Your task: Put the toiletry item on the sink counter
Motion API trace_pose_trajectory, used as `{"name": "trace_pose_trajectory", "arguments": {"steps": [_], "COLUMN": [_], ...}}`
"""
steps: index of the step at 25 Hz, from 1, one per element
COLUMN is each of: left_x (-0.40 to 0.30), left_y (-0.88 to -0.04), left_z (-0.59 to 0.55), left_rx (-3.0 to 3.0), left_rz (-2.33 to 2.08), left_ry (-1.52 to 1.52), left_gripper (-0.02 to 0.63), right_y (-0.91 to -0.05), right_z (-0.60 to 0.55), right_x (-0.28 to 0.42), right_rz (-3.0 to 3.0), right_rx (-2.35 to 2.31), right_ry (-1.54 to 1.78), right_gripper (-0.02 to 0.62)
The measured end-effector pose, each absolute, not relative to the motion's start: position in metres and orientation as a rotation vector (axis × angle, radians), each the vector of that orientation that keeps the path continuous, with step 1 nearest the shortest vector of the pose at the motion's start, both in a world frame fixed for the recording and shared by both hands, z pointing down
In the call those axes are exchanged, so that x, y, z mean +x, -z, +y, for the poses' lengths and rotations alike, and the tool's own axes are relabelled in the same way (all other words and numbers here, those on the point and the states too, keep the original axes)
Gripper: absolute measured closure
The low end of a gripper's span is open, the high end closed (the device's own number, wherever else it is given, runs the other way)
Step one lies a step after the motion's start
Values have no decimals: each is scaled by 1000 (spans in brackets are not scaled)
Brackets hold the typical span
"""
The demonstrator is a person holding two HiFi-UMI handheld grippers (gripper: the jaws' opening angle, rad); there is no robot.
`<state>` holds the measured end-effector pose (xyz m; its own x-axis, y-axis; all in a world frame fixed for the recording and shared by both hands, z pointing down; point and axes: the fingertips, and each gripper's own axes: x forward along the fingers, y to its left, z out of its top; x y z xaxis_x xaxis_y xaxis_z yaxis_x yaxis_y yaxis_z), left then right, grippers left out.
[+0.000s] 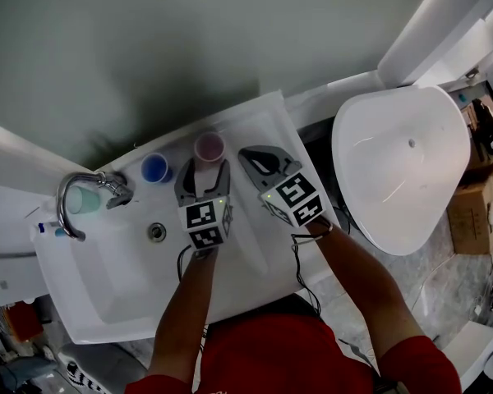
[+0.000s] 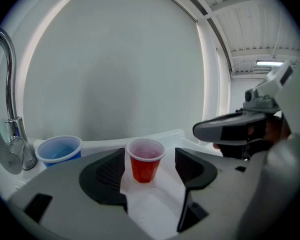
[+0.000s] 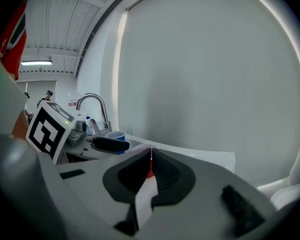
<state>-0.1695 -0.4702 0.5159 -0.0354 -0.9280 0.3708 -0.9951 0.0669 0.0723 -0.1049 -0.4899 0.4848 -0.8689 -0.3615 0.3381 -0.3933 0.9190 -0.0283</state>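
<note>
**Red cup on the desk, left gripper spread wide around it**

The translucent red plastic cup (image 1: 209, 146) stands upright on the white moulded sink desk (image 1: 251, 121), to the right of the curved chrome faucet (image 1: 82, 189). A blue plastic cup (image 1: 155, 168) sits between it and the faucet. The left gripper (image 1: 205, 171) has its jaws wide on either side of the red cup, with a gap at each pad, so it holds nothing. The right gripper (image 3: 150, 159), farther right of the faucet, has its jaws pressed together and is empty. The placing looks done, since the cup rests on its own base. What seems left is drawing the left gripper back without knocking the cup.
</note>
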Motion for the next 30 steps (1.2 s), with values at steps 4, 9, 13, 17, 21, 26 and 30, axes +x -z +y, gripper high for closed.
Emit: {"name": "trace_pose_trajectory", "arguments": {"steps": [4,9,13,17,21,26,30], "left_x": [-163,-148,-137,-125,-116,-105,-98], "left_y": [-473,-421,-392,-363,-336,-319,-322], "left_z": [-449,-419,-391,-362,-334,-305,-290], "left_rx": [1986,2107,2196,2299,2396,2501,2526], "left_rz": [-2073,-2074,-2035,-1968,-1906,-1850,-1813], "left_ry": [-207,-120,-59,1,56,54,60], "left_gripper": [409,531,565,580,588,589,589], "right_y": [-469,-431,-398,-367,-341,-325,-322], "right_z": [-480,-450,-416,-380,-347,-319,-304], "right_x": [-96,-89,-87,-82,-74,-70,-71], "right_rz": [-2818,-2939,-3027,-3114,-3192,-3241,-3240], "right_rx": [544,473,399,320,280,267,258], "right_ry": [-207,-222,-192,-188,-229,-245,-216], "right_gripper": [566,566,566,566,566,566,567]}}
